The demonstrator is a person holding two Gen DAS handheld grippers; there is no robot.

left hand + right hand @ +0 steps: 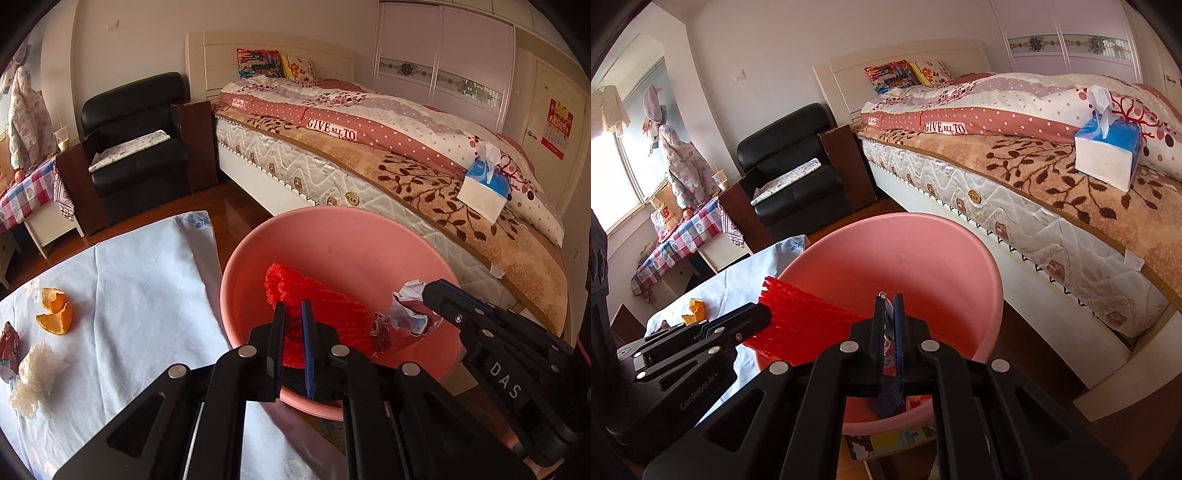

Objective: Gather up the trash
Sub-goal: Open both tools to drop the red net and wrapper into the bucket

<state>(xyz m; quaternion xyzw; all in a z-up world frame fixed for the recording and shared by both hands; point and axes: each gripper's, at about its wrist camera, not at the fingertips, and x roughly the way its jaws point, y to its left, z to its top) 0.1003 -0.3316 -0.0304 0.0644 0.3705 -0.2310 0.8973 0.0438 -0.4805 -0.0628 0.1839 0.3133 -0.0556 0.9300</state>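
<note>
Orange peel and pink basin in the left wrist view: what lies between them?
Only bare pale blue cloth lies between the orange peel and the pink basin, as the left wrist view shows; no other trash sits there.

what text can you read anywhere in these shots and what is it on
"GIVE ALL TO": patch on the dotted quilt on the bed; the line below it is cut off.
"DAS": side of the right claw.
"GenRobot.AI": side of the left claw.
"NB" logo: paper bag by the window.
Wall calendar: print too small to read.
Second patch on the quilt, near the pillows: blurred.
</note>
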